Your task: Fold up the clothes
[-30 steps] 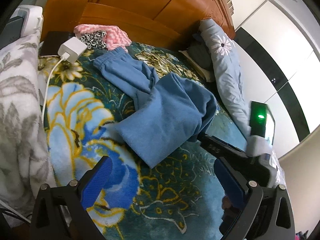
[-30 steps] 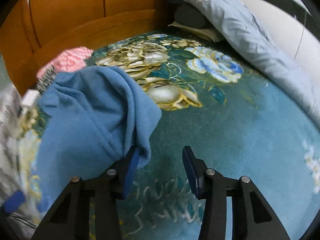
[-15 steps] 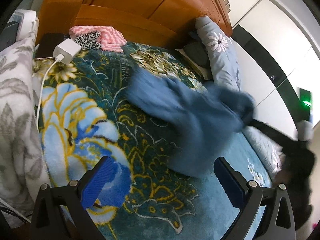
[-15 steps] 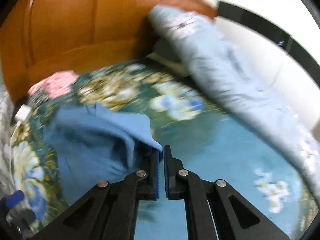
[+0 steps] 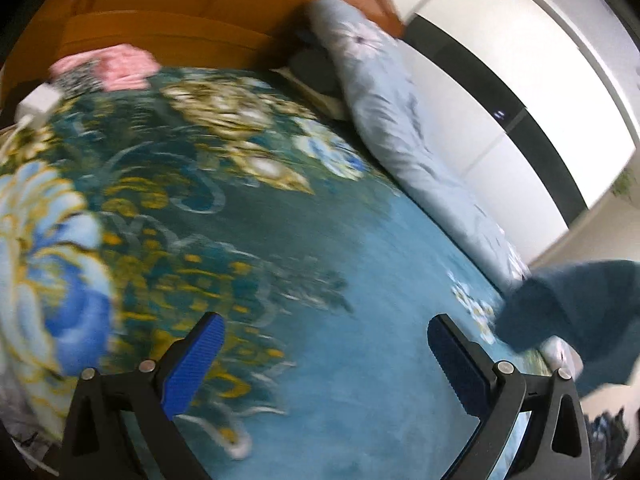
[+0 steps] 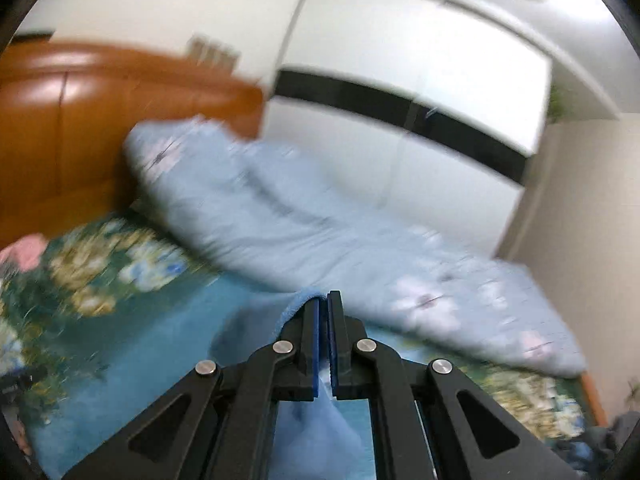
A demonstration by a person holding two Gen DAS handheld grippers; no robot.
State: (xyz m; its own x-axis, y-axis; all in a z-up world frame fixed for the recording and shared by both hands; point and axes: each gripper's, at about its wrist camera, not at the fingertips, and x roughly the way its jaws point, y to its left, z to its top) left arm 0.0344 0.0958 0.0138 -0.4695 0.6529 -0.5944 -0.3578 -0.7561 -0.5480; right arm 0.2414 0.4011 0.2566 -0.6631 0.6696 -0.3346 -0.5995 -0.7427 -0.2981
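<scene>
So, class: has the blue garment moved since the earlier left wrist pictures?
Yes. The blue garment has gone from mid-bed, below the pink cloth, to the view's right edge, past the pale quilt.

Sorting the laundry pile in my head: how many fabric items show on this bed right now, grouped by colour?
Blue: 1, the blue garment clamped in the right gripper
Pink: 1, the pink cloth by the headboard
Pale blue floral: 1, the quilt along the far side
Teal floral: 1, the bedspread
Total: 4
</scene>
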